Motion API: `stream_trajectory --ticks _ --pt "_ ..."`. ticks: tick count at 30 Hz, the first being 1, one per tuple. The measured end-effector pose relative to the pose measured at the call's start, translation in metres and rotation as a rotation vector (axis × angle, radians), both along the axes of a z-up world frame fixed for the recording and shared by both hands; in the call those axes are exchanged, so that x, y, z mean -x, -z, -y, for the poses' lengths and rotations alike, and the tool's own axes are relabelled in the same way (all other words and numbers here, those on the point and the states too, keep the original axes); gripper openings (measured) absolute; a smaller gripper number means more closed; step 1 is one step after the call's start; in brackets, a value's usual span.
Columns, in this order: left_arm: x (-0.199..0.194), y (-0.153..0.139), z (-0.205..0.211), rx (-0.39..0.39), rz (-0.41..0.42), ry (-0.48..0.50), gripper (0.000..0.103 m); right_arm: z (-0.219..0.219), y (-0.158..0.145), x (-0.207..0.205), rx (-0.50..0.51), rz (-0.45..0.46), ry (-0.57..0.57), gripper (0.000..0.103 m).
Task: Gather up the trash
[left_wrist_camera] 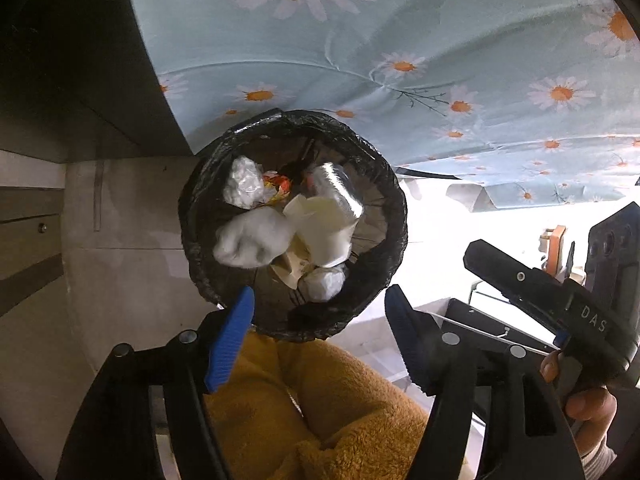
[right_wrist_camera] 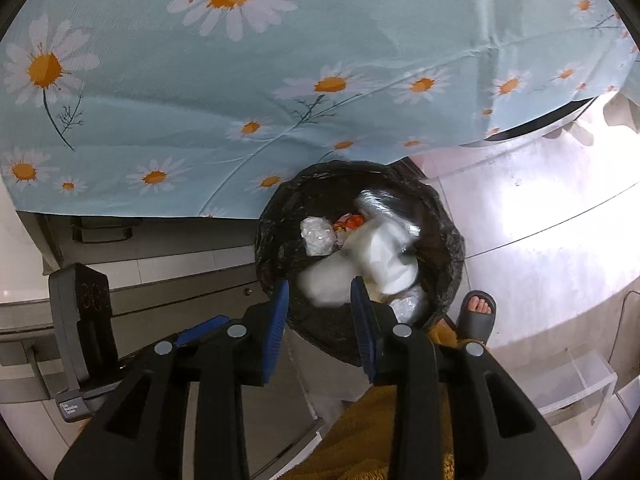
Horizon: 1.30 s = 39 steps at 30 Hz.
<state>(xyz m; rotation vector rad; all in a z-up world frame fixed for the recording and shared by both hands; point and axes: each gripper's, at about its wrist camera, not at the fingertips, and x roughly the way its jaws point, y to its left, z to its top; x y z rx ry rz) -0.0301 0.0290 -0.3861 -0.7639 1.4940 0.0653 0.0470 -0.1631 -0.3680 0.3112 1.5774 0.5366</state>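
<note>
A round bin lined with a black bag [left_wrist_camera: 394, 216] stands on the floor beside the table, also in the right wrist view [right_wrist_camera: 454, 240]. It holds white crumpled paper [left_wrist_camera: 252, 238], a white cup [left_wrist_camera: 324, 220], a clear plastic piece [left_wrist_camera: 336, 186] that looks blurred, and an orange wrapper [left_wrist_camera: 278, 184]. My left gripper [left_wrist_camera: 318, 308] is open and empty above the bin's near rim. My right gripper [right_wrist_camera: 320, 300] is open and empty above the bin; it also shows at the right of the left wrist view [left_wrist_camera: 532, 280].
A light blue daisy tablecloth [right_wrist_camera: 280, 60] hangs over the table edge behind the bin. The person's yellow trousers [left_wrist_camera: 312, 408] and a grey slipper with a foot [right_wrist_camera: 478, 316] are near the bin. A clear plastic box [right_wrist_camera: 572, 380] sits on the floor at right.
</note>
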Motion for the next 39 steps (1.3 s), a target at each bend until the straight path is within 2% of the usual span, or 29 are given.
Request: stream_trajectory --ticks 7,10,12,18,21,23,27,29,32,38,39 --pt "0.008 -0.022 0.002 -0.017 0.017 -0.001 0.066 0.014 -0.032 0.009 0.004 0.035 -0.010 0.034" --pt "0.008 -0.042 0.005 -0.035 0.044 0.000 0.066 0.022 -0.049 0.014 0.010 0.066 -0.023 0.035" --pt "0.007 -0.059 0.008 -0.063 0.066 0.004 0.066 0.030 -0.063 0.017 0.028 0.093 -0.029 0.036" --pt "0.010 -0.127 0.018 -0.174 0.167 -0.013 0.066 0.055 -0.102 0.021 -0.012 0.170 -0.036 0.036" --pt "0.013 -0.154 0.025 -0.195 0.212 -0.020 0.066 0.067 -0.120 0.022 -0.044 0.202 -0.033 0.037" --pt "0.015 -0.171 0.031 -0.214 0.236 -0.010 0.066 0.076 -0.133 0.024 -0.067 0.232 -0.030 0.043" --pt "0.023 -0.207 0.040 -0.250 0.294 -0.004 0.066 0.091 -0.159 0.028 -0.109 0.278 -0.024 0.044" --pt "0.025 -0.223 0.043 -0.259 0.318 -0.010 0.066 0.096 -0.176 0.030 -0.129 0.313 -0.034 0.044" --pt "0.030 -0.250 0.049 -0.292 0.359 -0.021 0.066 0.100 -0.208 0.036 -0.158 0.402 -0.083 0.052" --pt "0.036 -0.304 0.062 -0.367 0.450 -0.035 0.066 0.108 -0.275 0.041 -0.182 0.585 -0.143 0.053" --pt "0.037 -0.313 0.065 -0.382 0.460 -0.040 0.066 0.110 -0.283 0.040 -0.186 0.601 -0.145 0.063"
